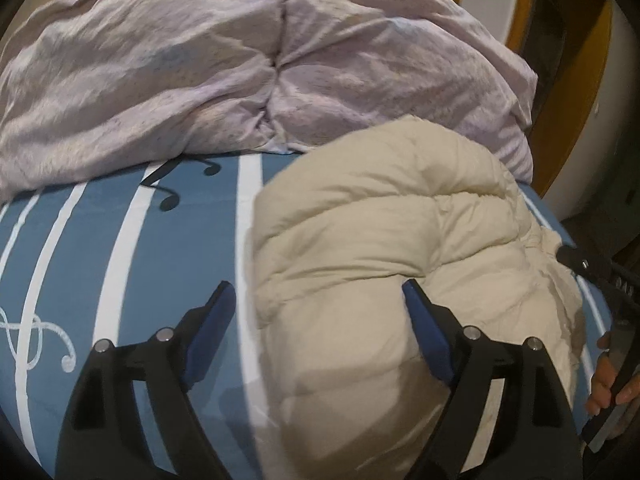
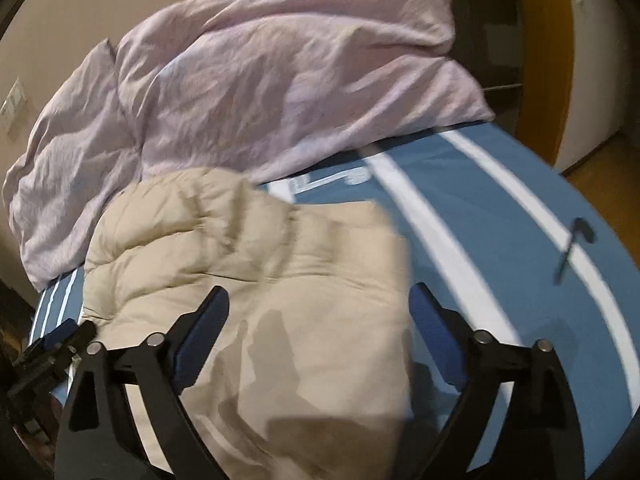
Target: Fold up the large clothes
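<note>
Cream puffer jacket (image 1: 384, 264) lies bunched on the blue striped sheet (image 1: 120, 240), its far end against the crumpled lilac duvet (image 1: 200, 72).

Left gripper (image 1: 316, 304): fingers spread wide, nothing pinched, hovering over the jacket's left edge; one finger over bare sheet, the other over the padding.

Right gripper (image 2: 320, 308): also spread wide, nothing held, straddling the jacket's right edge (image 2: 396, 280).

Open sheet on both sides of the jacket. Duvet blocks the far side. Bed edge drops off to wooden floor (image 2: 600, 176) at right.

Right view is motion-blurred; jacket seams hard to read. Sleeves, collar and zip can't be made out. The jacket's near end is cut off by the frame.
</note>
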`<state>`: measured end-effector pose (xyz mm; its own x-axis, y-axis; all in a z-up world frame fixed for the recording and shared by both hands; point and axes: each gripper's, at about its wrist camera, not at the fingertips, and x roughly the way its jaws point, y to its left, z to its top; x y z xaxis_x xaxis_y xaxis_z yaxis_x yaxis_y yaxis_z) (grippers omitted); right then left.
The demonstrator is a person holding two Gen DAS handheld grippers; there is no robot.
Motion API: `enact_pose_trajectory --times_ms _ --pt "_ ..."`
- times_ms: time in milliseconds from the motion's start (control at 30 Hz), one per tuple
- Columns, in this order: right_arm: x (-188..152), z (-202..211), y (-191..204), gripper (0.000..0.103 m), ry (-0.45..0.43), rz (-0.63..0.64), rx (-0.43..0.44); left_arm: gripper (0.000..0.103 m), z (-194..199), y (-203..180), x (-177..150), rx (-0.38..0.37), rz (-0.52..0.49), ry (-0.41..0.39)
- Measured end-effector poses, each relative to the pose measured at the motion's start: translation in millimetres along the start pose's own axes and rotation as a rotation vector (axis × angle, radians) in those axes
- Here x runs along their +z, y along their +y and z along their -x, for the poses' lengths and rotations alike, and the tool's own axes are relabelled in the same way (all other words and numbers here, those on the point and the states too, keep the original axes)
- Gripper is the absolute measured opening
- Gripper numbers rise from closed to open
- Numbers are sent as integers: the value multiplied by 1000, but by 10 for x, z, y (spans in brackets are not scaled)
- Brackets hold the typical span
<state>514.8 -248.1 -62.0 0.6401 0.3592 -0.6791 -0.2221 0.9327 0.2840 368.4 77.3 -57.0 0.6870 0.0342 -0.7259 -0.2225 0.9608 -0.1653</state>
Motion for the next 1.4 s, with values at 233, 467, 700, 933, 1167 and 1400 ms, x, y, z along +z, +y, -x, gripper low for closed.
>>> enact_pose_trajectory --times_ms 233,467,700,933,1167,1400 --pt "-96 -215 -421 96 174 -168 172 84 -11 353 90 -91 163 72" --pt "-196 -381 -510 97 252 -248 333 86 -238 405 34 -176 226 163" --pt "-216 -448 -436 102 269 -232 400 87 -414 505 -20 -281 334 221" --pt "-206 -497 -340 102 276 -208 441 87 -547 600 -101 -411 456 265" --pt "-220 -552 -203 97 299 -183 480 80 -600 508 -137 -501 494 291" --pt "-214 -505 -145 53 280 -210 563 50 -491 577 -120 -542 516 253"
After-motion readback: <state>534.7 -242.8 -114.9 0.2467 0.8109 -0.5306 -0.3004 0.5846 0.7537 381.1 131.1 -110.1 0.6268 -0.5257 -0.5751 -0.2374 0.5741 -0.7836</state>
